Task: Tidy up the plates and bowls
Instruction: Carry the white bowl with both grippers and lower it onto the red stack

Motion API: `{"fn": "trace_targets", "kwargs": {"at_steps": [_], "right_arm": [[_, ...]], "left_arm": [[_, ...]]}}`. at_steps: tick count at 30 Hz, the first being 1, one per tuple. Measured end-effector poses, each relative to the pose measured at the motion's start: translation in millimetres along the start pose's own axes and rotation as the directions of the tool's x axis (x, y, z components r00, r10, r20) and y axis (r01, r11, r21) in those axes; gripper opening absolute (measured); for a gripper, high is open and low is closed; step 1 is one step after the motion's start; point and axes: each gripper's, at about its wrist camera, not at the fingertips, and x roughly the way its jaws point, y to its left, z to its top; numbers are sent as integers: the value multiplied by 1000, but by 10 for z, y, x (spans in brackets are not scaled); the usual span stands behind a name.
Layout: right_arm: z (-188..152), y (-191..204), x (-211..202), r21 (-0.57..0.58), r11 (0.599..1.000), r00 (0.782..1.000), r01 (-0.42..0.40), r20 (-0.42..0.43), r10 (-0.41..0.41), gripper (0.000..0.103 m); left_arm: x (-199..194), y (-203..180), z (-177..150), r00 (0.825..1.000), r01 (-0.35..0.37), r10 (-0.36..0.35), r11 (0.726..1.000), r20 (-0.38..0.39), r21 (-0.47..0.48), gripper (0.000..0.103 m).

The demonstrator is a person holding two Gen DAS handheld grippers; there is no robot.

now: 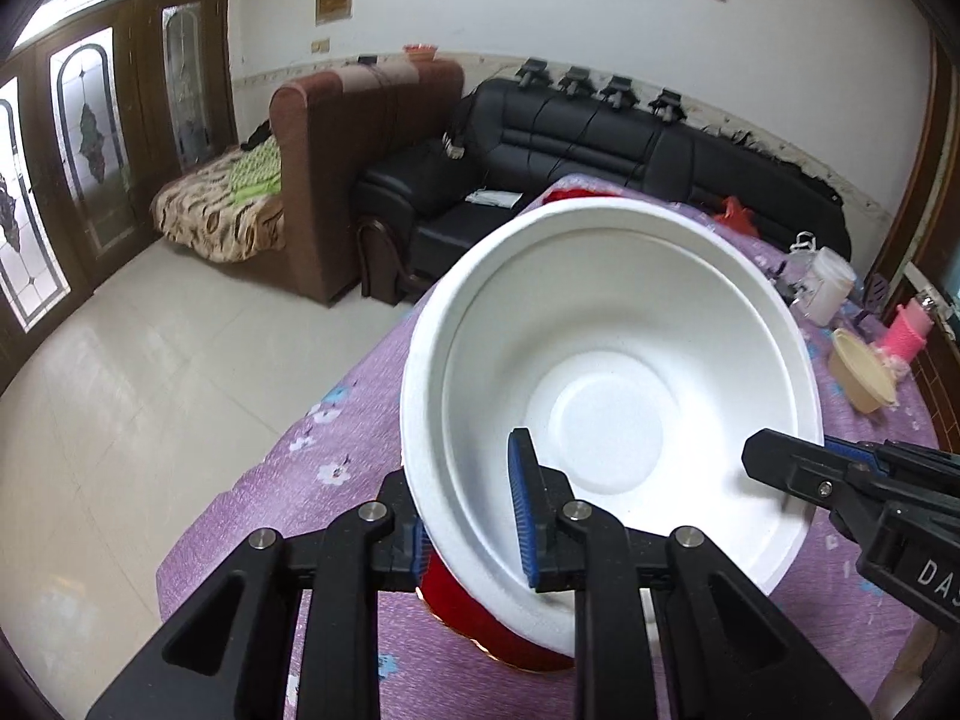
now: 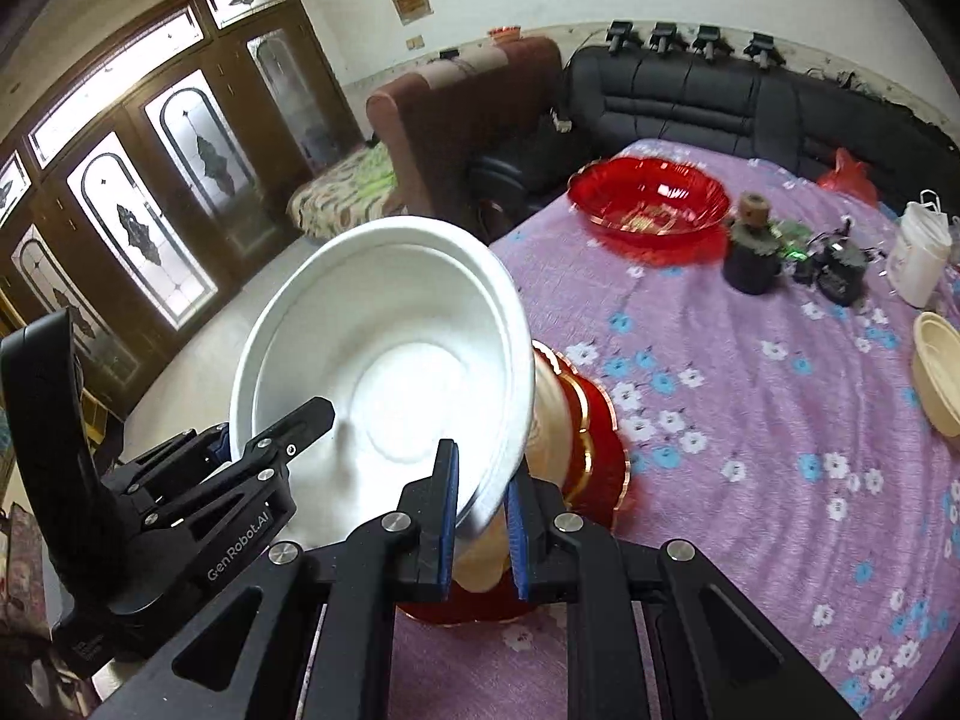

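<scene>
I hold a white foam bowl (image 1: 606, 372) tilted above the purple flowered tablecloth (image 1: 336, 480). My left gripper (image 1: 471, 528) is shut on the bowl's near rim, one pad inside and one outside. My right gripper (image 2: 482, 525) is shut on the rim of the same white bowl (image 2: 384, 360) at another spot. Each gripper shows in the other's view: the right gripper (image 1: 798, 462) at the bowl's right edge, the left gripper (image 2: 270, 429) at its lower left. Under the bowl lies a stack of red plates with gold rims (image 2: 594, 450); a beige surface (image 2: 549, 402) shows between them.
A red glass bowl (image 2: 648, 198) stands at the table's far end. A dark cup (image 2: 750, 252), a white jar (image 2: 918, 258) and a beige bowl (image 2: 936, 372) lie to the right. The table's edge drops to a tiled floor (image 1: 150, 390) on the left; sofas stand beyond.
</scene>
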Motion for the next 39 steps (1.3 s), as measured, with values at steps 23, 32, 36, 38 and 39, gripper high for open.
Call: {"fn": "trace_targets", "kwargs": {"at_steps": [23, 32, 36, 38, 39], "right_arm": [[-49, -34, 338, 7, 998, 997, 62, -39, -61, 35], [-58, 7, 181, -2, 995, 994, 96, 52, -96, 61], [-76, -13, 24, 15, 990, 980, 141, 138, -142, 61], [-100, -21, -65, 20, 981, 964, 191, 184, -192, 61], [-109, -26, -84, 24, 978, 959, 206, 194, -206, 61]], "left_arm": [[-185, 371, -44, 999, 12, -8, 996, 42, -86, 66], [-334, 540, -105, 997, 24, -13, 990, 81, -138, 68], [-337, 549, -138, 997, 28, -17, 990, 76, -138, 68], [-329, 569, -166, 997, 29, -19, 989, 69, -142, 68], [-325, 580, -177, 998, 29, -20, 989, 66, -144, 68]]}}
